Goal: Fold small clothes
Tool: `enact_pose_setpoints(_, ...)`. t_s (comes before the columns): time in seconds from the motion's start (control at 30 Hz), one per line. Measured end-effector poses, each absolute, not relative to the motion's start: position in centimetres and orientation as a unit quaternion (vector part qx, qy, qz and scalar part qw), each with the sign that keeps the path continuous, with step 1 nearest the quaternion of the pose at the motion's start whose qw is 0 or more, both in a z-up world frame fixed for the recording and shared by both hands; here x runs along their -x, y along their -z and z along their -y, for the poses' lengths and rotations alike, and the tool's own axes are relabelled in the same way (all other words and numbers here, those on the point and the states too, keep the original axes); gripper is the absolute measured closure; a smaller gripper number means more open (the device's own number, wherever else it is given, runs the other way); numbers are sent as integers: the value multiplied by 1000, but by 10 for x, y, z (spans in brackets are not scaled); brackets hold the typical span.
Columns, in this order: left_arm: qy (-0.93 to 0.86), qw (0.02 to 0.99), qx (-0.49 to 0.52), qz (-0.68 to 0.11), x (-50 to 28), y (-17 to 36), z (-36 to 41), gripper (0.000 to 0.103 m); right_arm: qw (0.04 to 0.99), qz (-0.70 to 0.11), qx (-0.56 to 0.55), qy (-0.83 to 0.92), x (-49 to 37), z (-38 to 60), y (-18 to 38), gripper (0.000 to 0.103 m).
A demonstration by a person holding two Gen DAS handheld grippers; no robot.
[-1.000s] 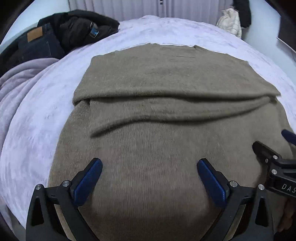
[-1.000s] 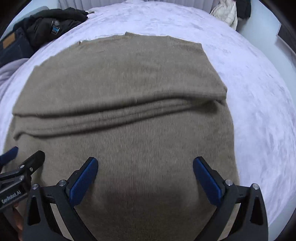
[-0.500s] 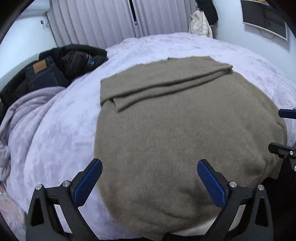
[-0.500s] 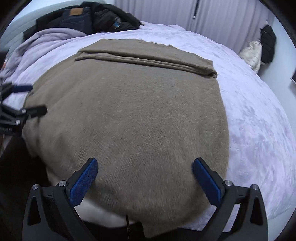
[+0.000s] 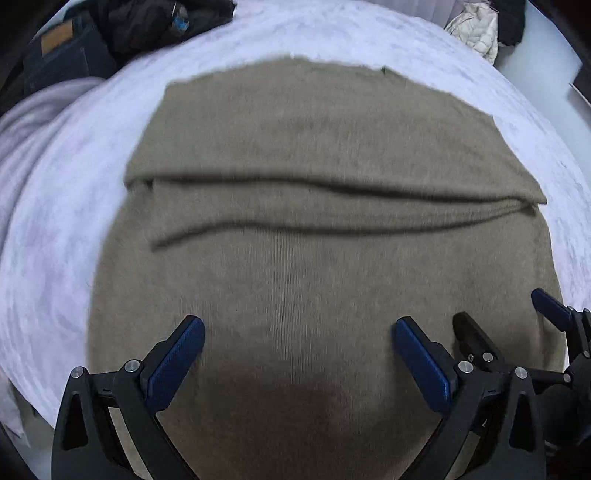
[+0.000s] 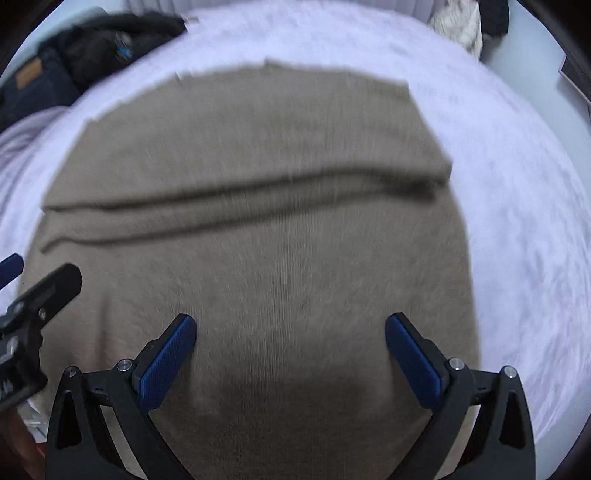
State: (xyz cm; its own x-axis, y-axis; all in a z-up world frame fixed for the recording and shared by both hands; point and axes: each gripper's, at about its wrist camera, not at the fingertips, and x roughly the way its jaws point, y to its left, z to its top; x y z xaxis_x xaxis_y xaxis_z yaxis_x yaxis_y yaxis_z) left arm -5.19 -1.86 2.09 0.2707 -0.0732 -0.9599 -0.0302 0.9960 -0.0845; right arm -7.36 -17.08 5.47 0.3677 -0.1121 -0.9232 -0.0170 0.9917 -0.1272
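The left gripper (image 5: 297, 343) and right gripper (image 6: 290, 339) hover wide apart, holding nothing, over the near hem of the sweater (image 5: 317, 236). It lies flat on the bed (image 5: 55, 206), long axis running away, far part already folded. Next, likely pinch the hem.

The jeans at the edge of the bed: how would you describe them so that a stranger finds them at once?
Start at the lilac bed under the brown sweater. At its far left corner lies dark clothing; the jeans sit beside the black jacket. Only they carry a tan patch.
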Motion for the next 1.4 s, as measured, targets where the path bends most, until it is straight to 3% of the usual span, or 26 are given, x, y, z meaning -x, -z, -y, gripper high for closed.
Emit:
enact_pose_setpoints(0.07,24,806,49,-589,73,-15,11,0,837,-536,101,31,93,158,-56,1)
enact_pose_setpoints(0.33,90,805,-42,-584,151,-13,2,0,844,-526,85,-56,177,176,-63,1)
enact_pose_setpoints(0.47,95,792,-74,-599,161,-14,-3,0,827,-540,129,-94,201,184,-63,1)
enact_pose_setpoints(0.57,70,821,-103,-558,149,-37,-7,0,831,-518,177,-102,209,185,-74,1)
enact_pose_setpoints(0.77,49,859,5,-510,54,-69,-5,0,877,-461,116,-71,136,198,-121,1)
enact_pose_setpoints(0.97,-7,811,119,-572,-30,-26,-11,0,864,-502,49,-6,10,187,-112,1)
enact_pose_setpoints(1.2,69,834,28,-547,-5,-4,-23,0,850,-520,79,2,-4,207,-70,1)
enact_pose_setpoints(1.33,91,826,40,-555,11,-4,-61,0,842,-536,-57,-14,-3,286,-62,1)
enact_pose_setpoints(1.4,92,835,63,-539,30,-13,-83,0,846,-530,-54,16,12,307,-65,1)
